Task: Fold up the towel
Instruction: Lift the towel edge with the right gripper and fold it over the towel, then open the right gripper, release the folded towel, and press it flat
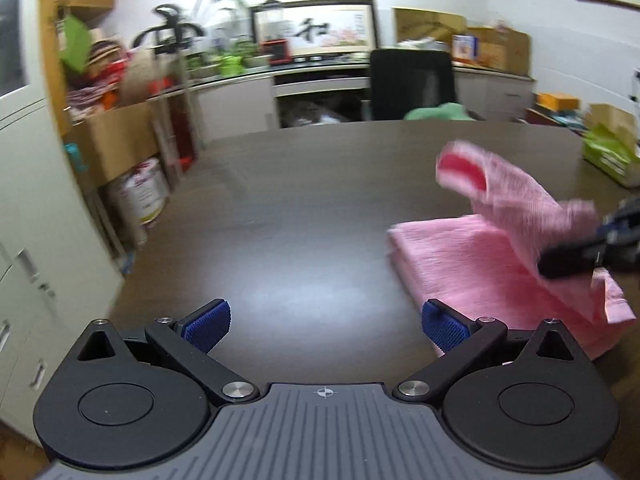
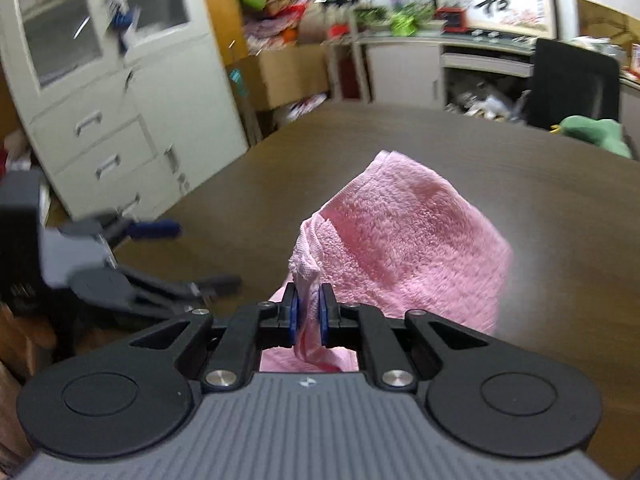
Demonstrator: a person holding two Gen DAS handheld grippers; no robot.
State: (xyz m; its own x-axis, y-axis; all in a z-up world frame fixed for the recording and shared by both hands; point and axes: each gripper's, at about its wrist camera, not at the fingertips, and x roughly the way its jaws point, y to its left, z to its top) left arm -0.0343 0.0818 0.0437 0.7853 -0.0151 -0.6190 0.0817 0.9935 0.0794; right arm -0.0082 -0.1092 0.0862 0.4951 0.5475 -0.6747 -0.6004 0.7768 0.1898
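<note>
Right tongs [image 2: 308, 314] pinch raised pink towel [image 2: 404, 240]; left tongs [image 1: 325, 326] gape empty.

The towel [image 1: 472, 264] lies on the table [image 1: 300, 208], right of the left gripper [image 1: 326, 326].

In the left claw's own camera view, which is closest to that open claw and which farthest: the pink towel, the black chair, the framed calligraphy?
1. Pink towel: on the table, just right of the left claw.
2. Black chair: behind the table's far edge.
3. Framed calligraphy: on the back wall.
</note>
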